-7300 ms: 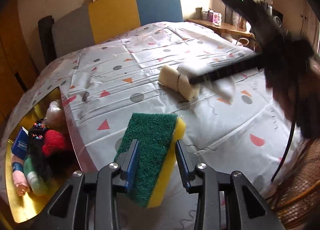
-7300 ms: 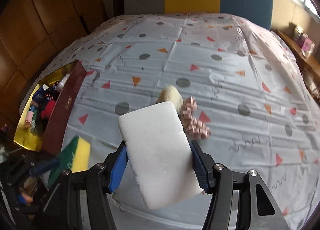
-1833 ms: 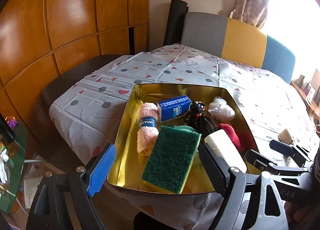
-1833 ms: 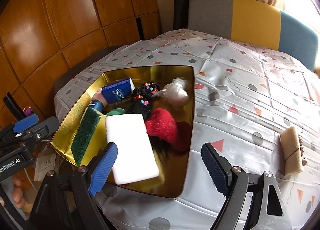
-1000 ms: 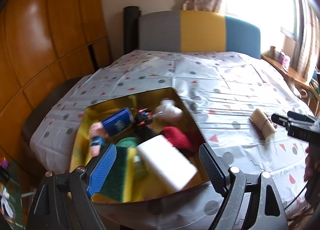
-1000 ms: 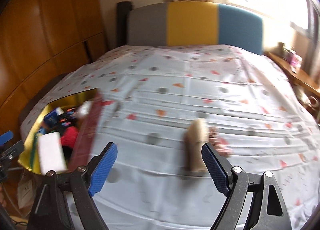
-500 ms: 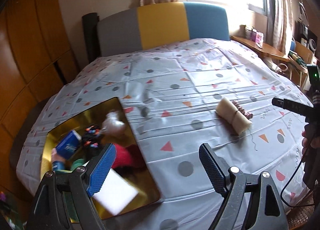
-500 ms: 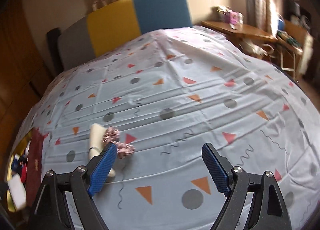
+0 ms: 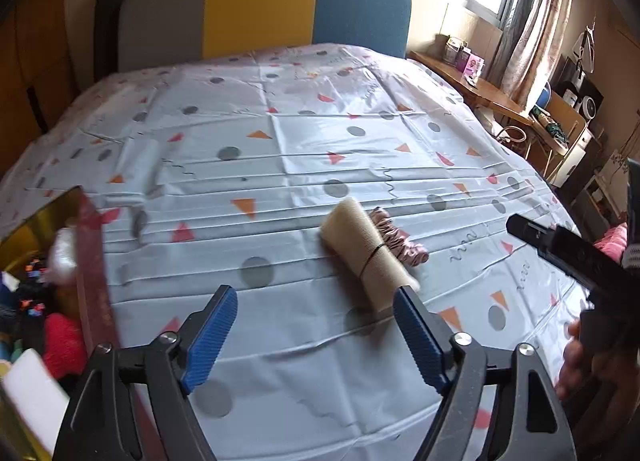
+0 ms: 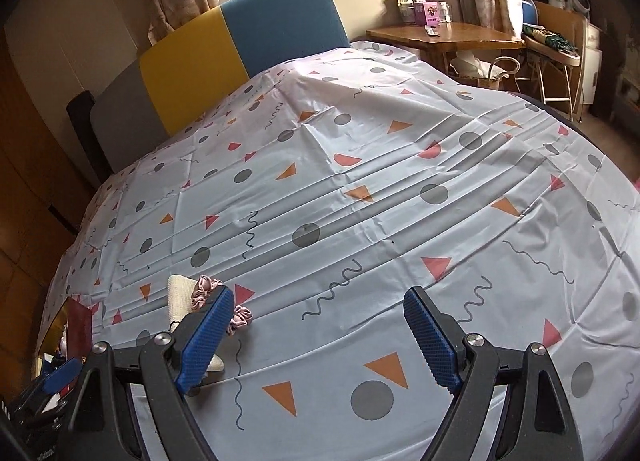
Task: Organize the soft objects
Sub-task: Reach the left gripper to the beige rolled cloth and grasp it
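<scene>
Both grippers had left the gold tin, where the green sponge and the white sponge were dropped earlier, and had swung toward the middle of the table. From the left wrist view, the left gripper (image 9: pixel 316 329) was empty and its jaws were closing a little, though still wide, with only the patterned tablecloth (image 9: pixel 320 133) between them. Just ahead of its right finger lay the beige rolled cloth (image 9: pixel 370 257), tied by a thin dark band, and the pink scrunchie (image 9: pixel 398 243) touched its far side. At the left edge the gold tin (image 9: pixel 24 217) showed a red soft thing (image 9: pixel 64 337) and the white sponge (image 9: pixel 32 393), both blurred. The other tool (image 9: pixel 568 249) reached in from the right with a hand (image 9: pixel 576 361) below it. From the right wrist view, the right gripper (image 10: pixel 320 335) was wide and empty; the rolled cloth (image 10: pixel 180 297) and scrunchie (image 10: pixel 206 289) sat beside and partly behind its left finger. To do this step well, I think the left gripper should turn so its pads cross the roll near the band, go low, and close gently, while the right one shifts left to take the scrunchie alone. No brand or writing on the objects could be read in these views; the boxes on the far desk (image 10: pixel 448 35) were too small.
</scene>
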